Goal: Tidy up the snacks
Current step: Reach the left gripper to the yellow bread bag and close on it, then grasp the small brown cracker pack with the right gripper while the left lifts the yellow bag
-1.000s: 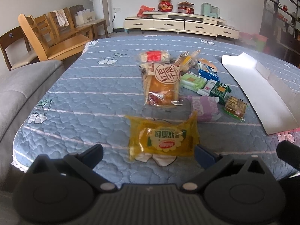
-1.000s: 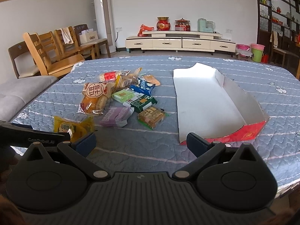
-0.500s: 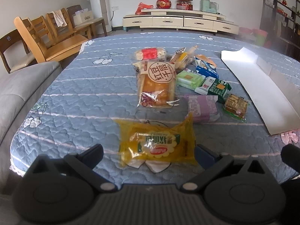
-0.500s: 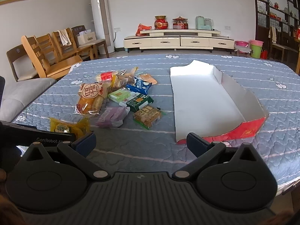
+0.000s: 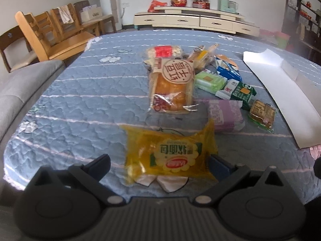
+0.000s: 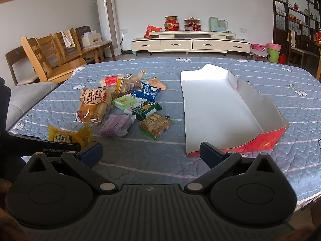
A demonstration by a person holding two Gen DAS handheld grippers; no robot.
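Closer now, the wide-spread left gripper [image 5: 159,163] sits around the crinkly yellow bread pack [image 5: 170,154], maybe touching; right gripper [image 6: 149,153] spread too.

left gripper [image 5: 160,163] nearer yellow packet [image 5: 170,156]

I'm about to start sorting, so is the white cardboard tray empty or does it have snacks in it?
Empty. The white cardboard tray shows only bare white floor; the snacks, like the yellow bread packet, lie on the quilt beside it.

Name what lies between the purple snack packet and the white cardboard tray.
In the right wrist view, a brown biscuit packet in clear wrap lies between the purple snack packet and the white cardboard tray.
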